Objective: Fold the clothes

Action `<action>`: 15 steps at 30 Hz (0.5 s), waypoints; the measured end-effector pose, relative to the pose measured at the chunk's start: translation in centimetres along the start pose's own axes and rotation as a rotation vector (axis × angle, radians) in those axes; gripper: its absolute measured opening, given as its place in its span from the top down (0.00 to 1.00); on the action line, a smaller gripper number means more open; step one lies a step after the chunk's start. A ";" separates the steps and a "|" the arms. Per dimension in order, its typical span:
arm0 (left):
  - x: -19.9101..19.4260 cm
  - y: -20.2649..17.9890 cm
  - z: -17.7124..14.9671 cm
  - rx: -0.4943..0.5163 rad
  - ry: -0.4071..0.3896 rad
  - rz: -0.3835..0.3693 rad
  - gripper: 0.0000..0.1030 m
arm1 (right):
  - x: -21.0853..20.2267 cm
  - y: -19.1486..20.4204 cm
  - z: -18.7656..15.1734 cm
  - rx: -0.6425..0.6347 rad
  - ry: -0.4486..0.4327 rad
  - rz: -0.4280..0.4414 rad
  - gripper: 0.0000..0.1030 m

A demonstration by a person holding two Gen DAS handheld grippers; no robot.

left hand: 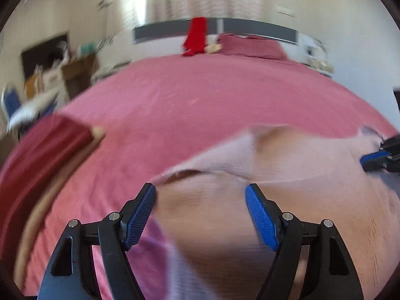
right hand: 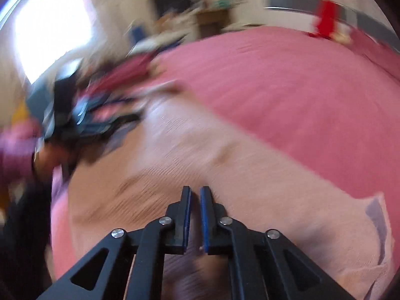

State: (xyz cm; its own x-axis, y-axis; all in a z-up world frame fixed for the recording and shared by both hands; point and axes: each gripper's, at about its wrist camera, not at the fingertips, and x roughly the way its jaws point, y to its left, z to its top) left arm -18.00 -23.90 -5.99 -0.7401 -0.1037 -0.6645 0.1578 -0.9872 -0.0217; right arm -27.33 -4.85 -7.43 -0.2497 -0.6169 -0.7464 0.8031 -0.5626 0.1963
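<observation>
A pale pink garment (left hand: 250, 155) lies spread on the pink bed cover (left hand: 200, 95), its near part blurred. My left gripper (left hand: 200, 190) hangs just over the garment's near left edge, jaws wide open, nothing pinched between the blue pads. My right gripper (left hand: 375, 161) is at the garment's right edge. In the right wrist view the right gripper (right hand: 195, 190) rests low over the garment (right hand: 200, 150) with only a thin slit between its pads. Blur hides whether a fold is pinched there. The left gripper (right hand: 75, 120) shows as a dark smear at the left.
A folded dark red and tan stack (left hand: 50, 145) lies at the bed's left edge. A red garment (left hand: 196, 36) and a pink pillow (left hand: 250, 45) sit by the headboard. A cluttered desk (left hand: 75, 72) stands left of the bed. A purple sleeve (right hand: 15, 145) is at the far left.
</observation>
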 end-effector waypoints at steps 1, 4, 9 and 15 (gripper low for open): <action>-0.1 0.7 0.0 -0.036 0.010 -0.018 0.25 | 0.2 -1.5 0.0 0.062 0.007 -0.024 0.92; -2.3 1.7 -0.3 -0.116 -0.044 0.000 0.25 | -2.3 -1.3 -0.1 0.156 -0.078 -0.021 0.76; -6.2 1.2 -0.3 -0.111 -0.174 -0.026 0.25 | -8.0 3.2 -2.9 0.114 -0.167 -0.077 0.74; -7.4 -7.5 -2.3 0.167 -0.163 -0.214 0.25 | -11.9 1.4 -9.0 0.353 -0.194 -0.029 0.72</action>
State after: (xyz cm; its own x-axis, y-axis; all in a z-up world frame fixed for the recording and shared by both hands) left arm -12.23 -15.43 -2.63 -0.8421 0.1035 -0.5292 -0.1121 -0.9936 -0.0159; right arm -18.40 6.62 -3.99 -0.3945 -0.6714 -0.6273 0.5673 -0.7150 0.4086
